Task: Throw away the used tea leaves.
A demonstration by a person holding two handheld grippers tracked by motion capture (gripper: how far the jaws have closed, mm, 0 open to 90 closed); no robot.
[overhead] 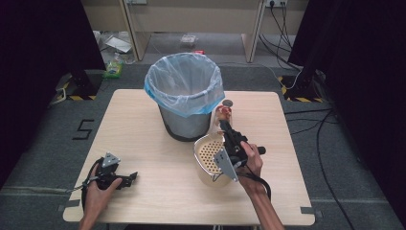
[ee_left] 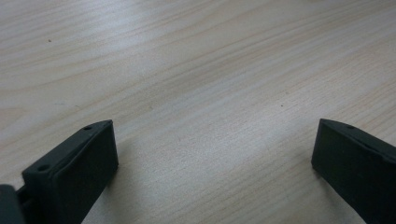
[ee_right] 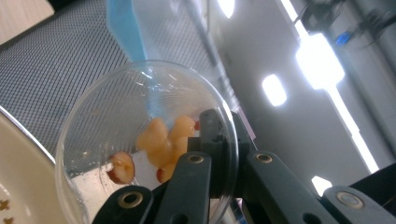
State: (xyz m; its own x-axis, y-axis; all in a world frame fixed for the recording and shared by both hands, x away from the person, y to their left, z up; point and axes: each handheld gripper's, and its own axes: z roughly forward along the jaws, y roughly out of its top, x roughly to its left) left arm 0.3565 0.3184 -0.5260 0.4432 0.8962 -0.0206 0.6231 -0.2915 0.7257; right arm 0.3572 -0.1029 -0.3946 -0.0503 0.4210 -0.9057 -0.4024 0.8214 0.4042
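The right claw (ee_right: 212,154) is clamped on the rim of a clear round plastic dish (ee_right: 144,140) holding food scraps, lifted beside the grey mesh bin with a blue liner (overhead: 184,93). Next it probably needs tipping over the bin. The left claw (ee_left: 210,158) rests wide open and empty on the wooden counter (overhead: 143,158).

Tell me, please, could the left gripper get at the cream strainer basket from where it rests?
Probably yes: the left gripper is open, with bare table between it and the strainer basket, though the right gripper hovers over the far side.

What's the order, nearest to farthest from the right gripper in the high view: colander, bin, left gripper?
1. Colander: right beside the right gripper, at its left.
2. Bin: behind the colander, toward the table's far edge.
3. Left gripper: across the table, near the front left.
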